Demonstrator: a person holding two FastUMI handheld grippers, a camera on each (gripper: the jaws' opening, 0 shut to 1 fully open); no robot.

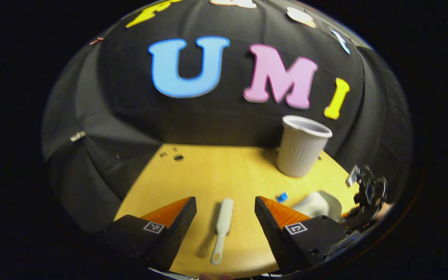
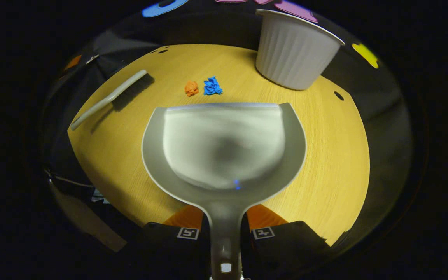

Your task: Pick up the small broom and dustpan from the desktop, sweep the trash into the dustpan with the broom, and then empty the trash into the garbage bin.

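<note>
While poised low over the surface [image 1: 208,175], left gripper [image 1: 226,212] spread wide, broom [image 1: 223,229] lying between its fingers, untouched. Right gripper [image 2: 224,225] clamped on dustpan [image 2: 224,147] handle, pan flat, scraps [image 2: 203,87] just beyond its lip, bin [image 2: 294,54] behind.

Your yellow wooden desktop [image 2: 325,155] carries everything. Ahead of your right jaws, the grey dustpan [image 2: 224,144] lies flat, with an orange scrap [image 2: 191,88] and a blue scrap [image 2: 212,86] just beyond its lip. The ribbed white bin [image 2: 294,54] stands farther ahead to the right. The small broom [image 1: 222,227] lies between your left jaws.
</note>
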